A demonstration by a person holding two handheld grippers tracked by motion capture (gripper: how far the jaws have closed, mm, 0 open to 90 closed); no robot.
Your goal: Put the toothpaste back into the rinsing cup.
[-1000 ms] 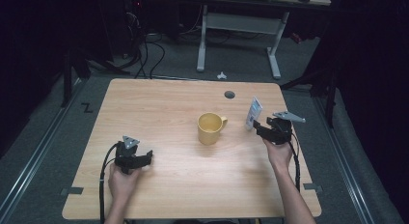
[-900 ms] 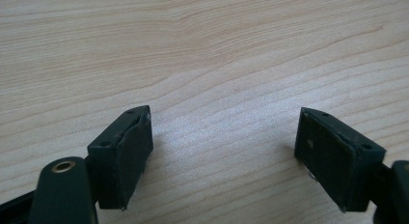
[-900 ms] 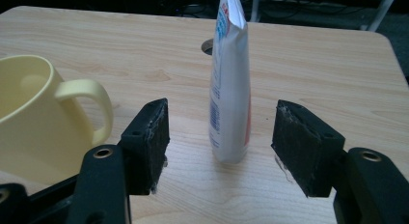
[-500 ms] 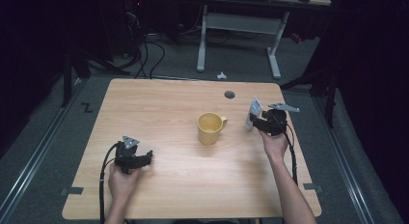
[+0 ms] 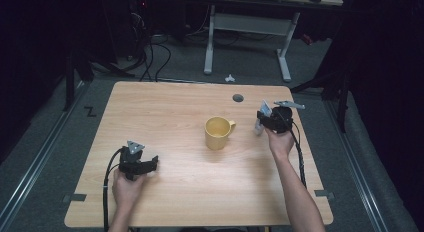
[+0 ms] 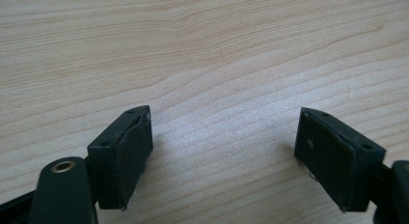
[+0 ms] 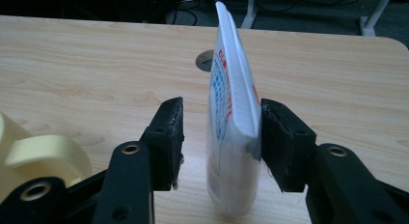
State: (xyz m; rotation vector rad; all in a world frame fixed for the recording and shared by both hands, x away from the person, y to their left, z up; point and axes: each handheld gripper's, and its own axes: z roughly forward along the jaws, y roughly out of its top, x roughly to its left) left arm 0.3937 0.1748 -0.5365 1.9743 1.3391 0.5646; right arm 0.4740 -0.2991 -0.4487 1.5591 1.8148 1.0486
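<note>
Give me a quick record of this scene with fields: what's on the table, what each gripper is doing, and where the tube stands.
surface: light wooden table
mug: yellow ceramic mug, mid-table, handle towards the tube
tube: white plastic tube with red and blue print, upright, right of the mug
right gripper: jaws just closing around the tube; one pad touching, the other apart
left gripper: open, nothing between the jaws, over bare wood
</note>
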